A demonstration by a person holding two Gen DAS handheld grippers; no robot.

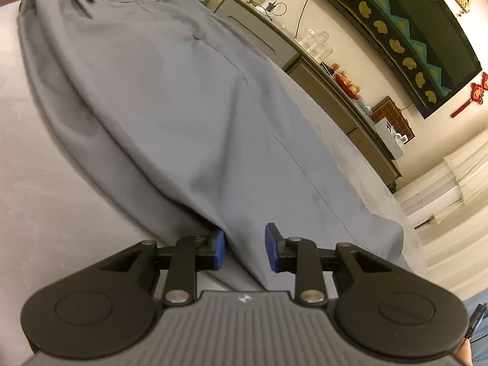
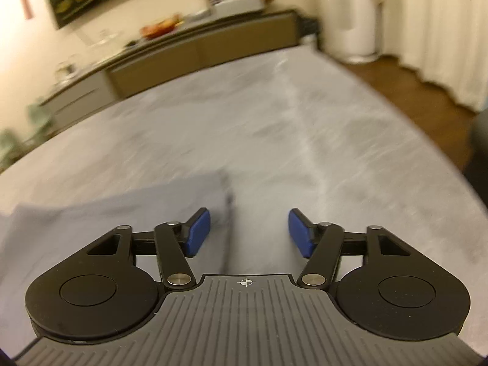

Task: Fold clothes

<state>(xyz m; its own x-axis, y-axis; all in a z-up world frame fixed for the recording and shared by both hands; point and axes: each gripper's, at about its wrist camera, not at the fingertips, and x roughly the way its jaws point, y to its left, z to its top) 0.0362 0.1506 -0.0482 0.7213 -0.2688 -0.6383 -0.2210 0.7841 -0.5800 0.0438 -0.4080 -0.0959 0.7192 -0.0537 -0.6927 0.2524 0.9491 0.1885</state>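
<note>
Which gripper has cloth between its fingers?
The left gripper: a fold of the grey trousers runs between its open fingers. The right gripper is open over bare bed cover, cloth edge beside its left finger.

A long low sideboard (image 1: 323, 73) stands against the cream wall (image 2: 36, 45), with glass jars (image 1: 314, 42) and small items on top. A dark framed panel (image 1: 396, 27) hangs above it. White curtains (image 2: 427, 27) reach the brown wooden floor (image 2: 405, 88).
</note>
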